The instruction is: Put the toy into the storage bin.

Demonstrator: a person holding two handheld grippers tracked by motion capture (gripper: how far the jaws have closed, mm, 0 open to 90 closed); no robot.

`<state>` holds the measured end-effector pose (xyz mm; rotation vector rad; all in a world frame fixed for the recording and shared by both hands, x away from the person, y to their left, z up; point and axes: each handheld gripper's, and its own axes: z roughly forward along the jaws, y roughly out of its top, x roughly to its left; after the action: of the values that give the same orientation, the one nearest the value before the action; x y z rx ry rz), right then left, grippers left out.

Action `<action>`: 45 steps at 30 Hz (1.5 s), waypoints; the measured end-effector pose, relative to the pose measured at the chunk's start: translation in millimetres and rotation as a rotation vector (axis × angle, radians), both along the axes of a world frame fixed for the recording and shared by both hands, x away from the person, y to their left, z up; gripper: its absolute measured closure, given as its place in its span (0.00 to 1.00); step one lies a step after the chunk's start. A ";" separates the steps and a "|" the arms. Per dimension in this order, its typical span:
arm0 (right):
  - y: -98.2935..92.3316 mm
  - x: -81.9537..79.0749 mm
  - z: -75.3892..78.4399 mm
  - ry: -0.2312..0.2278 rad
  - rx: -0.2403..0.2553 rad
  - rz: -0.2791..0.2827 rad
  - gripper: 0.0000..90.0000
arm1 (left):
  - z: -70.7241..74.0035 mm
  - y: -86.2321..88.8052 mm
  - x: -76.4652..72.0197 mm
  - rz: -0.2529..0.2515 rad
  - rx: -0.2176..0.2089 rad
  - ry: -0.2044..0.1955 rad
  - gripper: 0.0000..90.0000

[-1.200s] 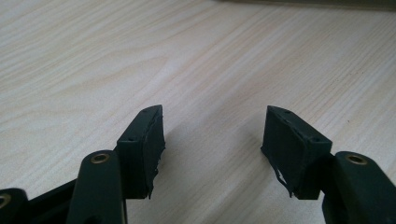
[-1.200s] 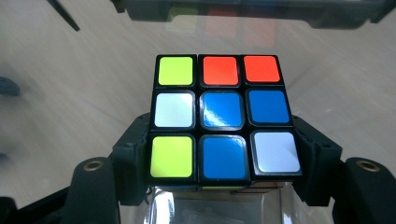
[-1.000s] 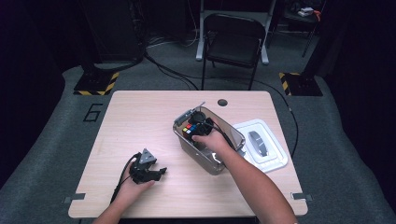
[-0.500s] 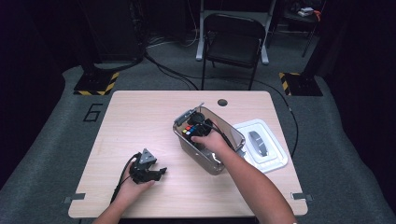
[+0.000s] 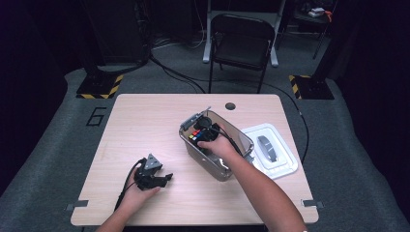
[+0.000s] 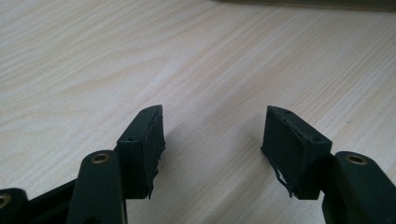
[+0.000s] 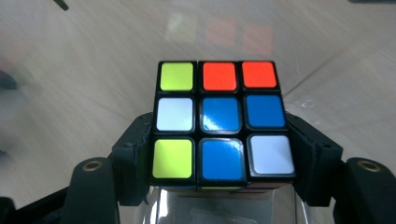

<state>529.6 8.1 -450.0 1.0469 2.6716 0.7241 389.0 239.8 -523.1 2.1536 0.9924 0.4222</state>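
A scrambled puzzle cube (image 7: 220,121) with black edges and yellow, red, blue and white tiles sits between the two black jaws of my right gripper (image 7: 219,140), which press on its sides. In the high view that right gripper (image 5: 207,134) reaches into a clear plastic bin (image 5: 237,159) at the table's middle right, with the cube (image 5: 195,136) at the bin's near-left end. My left gripper (image 5: 164,179) rests low on the wooden table (image 5: 145,125) near the front left. Its jaws (image 6: 215,144) stand apart over bare wood with nothing between them.
The bin's white lid (image 5: 285,166) lies right of the bin, with a grey oblong object (image 5: 266,148) on it. A round cable hole (image 5: 230,106) is near the table's far edge. A black folding chair (image 5: 241,48) stands beyond the table. Cables trail across the grey floor.
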 end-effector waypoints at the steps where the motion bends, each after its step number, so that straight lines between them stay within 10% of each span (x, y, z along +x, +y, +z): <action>1: 0.1 -0.5 0.2 0.002 -0.002 -0.004 0.37 | -0.1 -0.1 0.0 0.001 -0.001 -0.001 0.43; 45: -36.5 -33.8 72.1 -0.094 0.125 -0.010 0.35 | -0.3 0.6 0.4 -0.002 -0.010 0.003 0.42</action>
<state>495.8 -28.3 -377.9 1.0279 2.5684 0.9245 389.4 240.4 -523.4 2.1468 0.9925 0.4127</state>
